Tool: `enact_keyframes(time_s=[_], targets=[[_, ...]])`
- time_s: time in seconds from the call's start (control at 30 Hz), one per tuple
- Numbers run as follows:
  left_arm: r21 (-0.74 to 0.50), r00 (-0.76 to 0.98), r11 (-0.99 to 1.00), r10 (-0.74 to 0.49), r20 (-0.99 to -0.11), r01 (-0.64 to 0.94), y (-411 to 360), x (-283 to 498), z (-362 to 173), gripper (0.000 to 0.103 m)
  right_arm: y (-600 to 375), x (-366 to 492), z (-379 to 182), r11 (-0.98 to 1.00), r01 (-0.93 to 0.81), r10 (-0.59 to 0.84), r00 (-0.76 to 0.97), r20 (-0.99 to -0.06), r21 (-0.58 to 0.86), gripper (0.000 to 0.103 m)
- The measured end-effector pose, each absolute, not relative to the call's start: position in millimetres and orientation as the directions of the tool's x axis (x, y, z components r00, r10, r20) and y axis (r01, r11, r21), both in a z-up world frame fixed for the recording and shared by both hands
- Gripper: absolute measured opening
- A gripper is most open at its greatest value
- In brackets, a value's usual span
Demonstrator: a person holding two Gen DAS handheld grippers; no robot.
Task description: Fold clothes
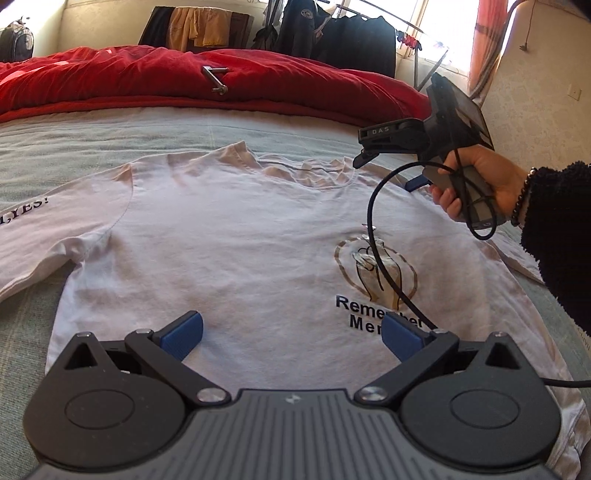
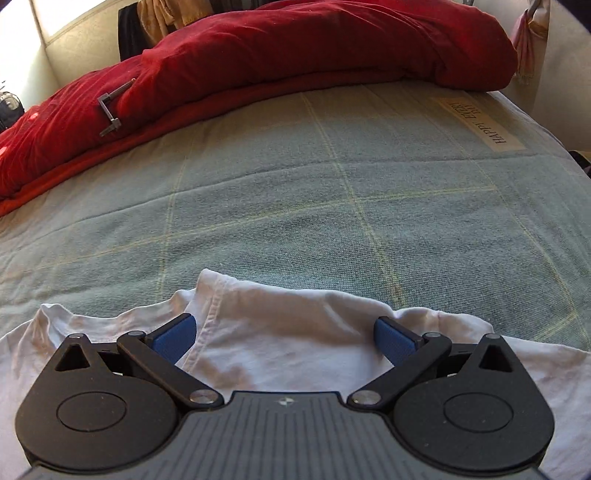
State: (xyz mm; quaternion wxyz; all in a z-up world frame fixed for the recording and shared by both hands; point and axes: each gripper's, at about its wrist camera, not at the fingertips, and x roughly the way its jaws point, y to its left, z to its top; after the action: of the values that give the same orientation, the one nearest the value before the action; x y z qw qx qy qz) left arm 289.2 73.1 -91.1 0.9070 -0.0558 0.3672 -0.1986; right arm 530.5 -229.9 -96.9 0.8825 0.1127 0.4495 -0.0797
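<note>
White T-shirt (image 1: 229, 236) reads "Reme… Me…", its sleeve (image 1: 33, 225) "YES!"; bedsheet label (image 2: 476, 123) "HAPPY EVERY DAY".

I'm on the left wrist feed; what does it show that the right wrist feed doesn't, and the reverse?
Left wrist only: the whole front of the white T-shirt spread flat, its printed logo, and the right gripper in a hand near the collar, plus clothes on a rack.

Right wrist only: the right gripper, open over the shirt's shoulder edge, and a "HAPPY EVERY DAY" label on the bedspread.

Both: the shirt, green checked bedspread, red duvet, and a grey metal piece on it.
</note>
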Motion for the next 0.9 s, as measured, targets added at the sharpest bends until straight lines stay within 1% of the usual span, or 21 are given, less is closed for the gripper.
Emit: enact_keyframes(time_s=[0.1, 0.17, 0.23, 0.3, 0.4, 0.5, 0.6, 0.67, 0.77, 0.9], targets=[[-0.234, 0.660, 0.919, -0.392, -0.641, 0.318, 72.3, 290.1, -92.1, 0.102, -226.0, 539.9, -103.0, 0.969, 0.230, -0.071, 0.604, -0.794, 0.088, 0.103], [-0.229, 0.663, 0.920, -0.389, -0.640, 0.319, 72.2, 290.3, -92.4, 0.102, -224.9, 546.5, -101.6, 0.979, 0.193, -0.069, 0.621, -0.780, 0.067, 0.103], [-0.233, 0.664, 0.919, -0.391, -0.638, 0.318, 73.2, 289.9, -92.1, 0.102, -225.8, 547.5, -96.0, 0.982, 0.171, -0.049, 0.631, -0.774, 0.077, 0.103], [-0.239, 0.664, 0.918, -0.393, -0.635, 0.315, 75.0, 289.6, -91.2, 0.102, -222.4, 537.7, -84.0, 0.983, 0.135, 0.004, 0.659, -0.752, 0.124, 0.103], [-0.239, 0.668, 0.920, -0.389, -0.635, 0.309, 76.7, 289.8, -90.6, 0.102, -207.1, 523.4, -67.4, 0.984, 0.023, 0.115, 0.685, -0.720, 0.179, 0.103], [-0.238, 0.667, 0.921, -0.387, -0.637, 0.307, 76.8, 290.4, -91.1, 0.102, -194.7, 524.2, -71.1, 0.965, -0.055, 0.232, 0.636, -0.736, 0.256, 0.103], [-0.230, 0.668, 0.923, -0.383, -0.639, 0.309, 75.4, 290.3, -91.4, 0.102, -190.3, 537.7, -87.1, 0.972, -0.042, 0.207, 0.619, -0.758, 0.231, 0.103], [-0.222, 0.669, 0.924, -0.379, -0.639, 0.311, 74.4, 290.6, -92.2, 0.102, -194.5, 550.5, -99.7, 0.973, -0.029, 0.195, 0.633, -0.749, 0.229, 0.103], [-0.205, 0.674, 0.927, -0.371, -0.639, 0.315, 72.3, 291.0, -93.7, 0.102, -196.6, 557.0, -95.7, 0.981, -0.021, 0.158, 0.674, -0.722, 0.195, 0.103], [-0.206, 0.678, 0.926, -0.373, -0.634, 0.317, 72.2, 289.6, -92.6, 0.102, -208.6, 532.9, -67.4, 0.978, -0.020, 0.162, 0.692, -0.703, 0.206, 0.103]])
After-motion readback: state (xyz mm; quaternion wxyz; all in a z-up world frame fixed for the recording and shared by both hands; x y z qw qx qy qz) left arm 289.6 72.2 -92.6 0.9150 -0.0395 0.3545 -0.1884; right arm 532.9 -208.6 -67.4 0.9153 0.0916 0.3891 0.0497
